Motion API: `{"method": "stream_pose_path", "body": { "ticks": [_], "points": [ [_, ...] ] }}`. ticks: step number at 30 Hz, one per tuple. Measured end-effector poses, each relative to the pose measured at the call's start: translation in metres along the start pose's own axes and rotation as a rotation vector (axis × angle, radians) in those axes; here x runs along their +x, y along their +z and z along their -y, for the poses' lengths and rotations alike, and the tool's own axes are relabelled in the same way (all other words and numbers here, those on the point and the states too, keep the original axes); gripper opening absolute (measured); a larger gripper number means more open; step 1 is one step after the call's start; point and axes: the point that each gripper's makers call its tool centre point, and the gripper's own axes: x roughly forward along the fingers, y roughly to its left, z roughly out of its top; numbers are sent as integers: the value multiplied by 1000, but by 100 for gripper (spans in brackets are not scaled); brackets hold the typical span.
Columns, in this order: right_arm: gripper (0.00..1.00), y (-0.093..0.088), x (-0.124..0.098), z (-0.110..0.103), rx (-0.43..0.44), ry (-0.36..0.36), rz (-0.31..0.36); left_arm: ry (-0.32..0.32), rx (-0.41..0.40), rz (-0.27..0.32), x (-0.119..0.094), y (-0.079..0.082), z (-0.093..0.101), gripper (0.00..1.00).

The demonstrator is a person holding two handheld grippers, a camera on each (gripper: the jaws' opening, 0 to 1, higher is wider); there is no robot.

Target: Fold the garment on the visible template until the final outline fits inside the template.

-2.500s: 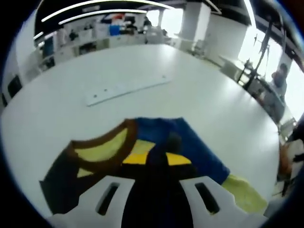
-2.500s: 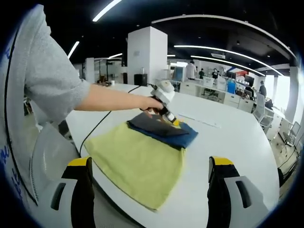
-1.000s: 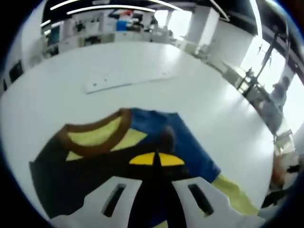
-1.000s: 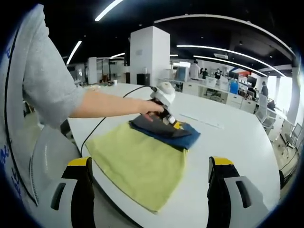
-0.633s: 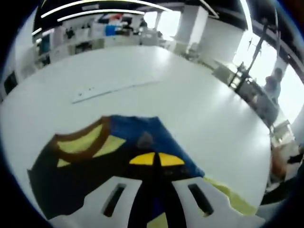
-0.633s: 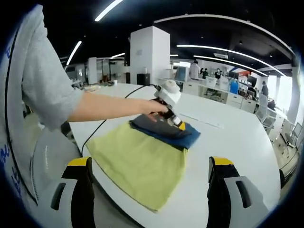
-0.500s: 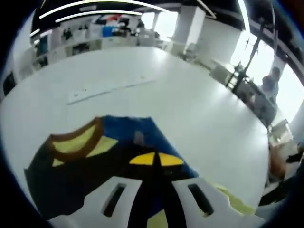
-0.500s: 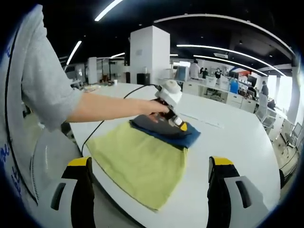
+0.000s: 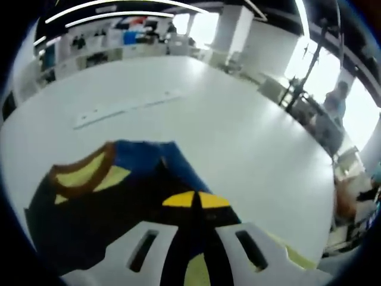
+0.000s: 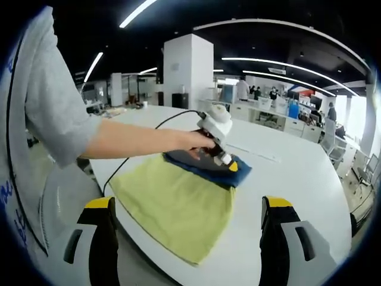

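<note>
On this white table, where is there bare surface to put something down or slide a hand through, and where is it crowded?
Bare table lies right of the garment and yellow-green template, out to the white strip, and beyond that strip in the left gripper view. It is crowded at the garment, where the left gripper and the person's hand sit.

The garment [image 10: 209, 162] I am folding is a dark navy and blue top, lying flat in a compact folded bundle on the far end of a yellow-green cloth template [image 10: 172, 205]. In my left gripper view the garment [image 9: 113, 196] shows a curved brown neckline with yellow-green cloth visible through the opening. Its blue portion lies toward the far edge. The template is a rectangular sheet spread flat on a white table.
</note>
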Motion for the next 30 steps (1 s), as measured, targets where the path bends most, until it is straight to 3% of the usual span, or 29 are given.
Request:
{"method": "stream_pose_path", "body": {
  "ticks": [21,30],
  "points": [
    [100,-1,-1,0,-8,4,-6,-31,34,-32,-1,-9,21,0],
    [100,2,0,-6,-23,24,3,-37,60,14,-19,-4,30,0]
  ]
}}
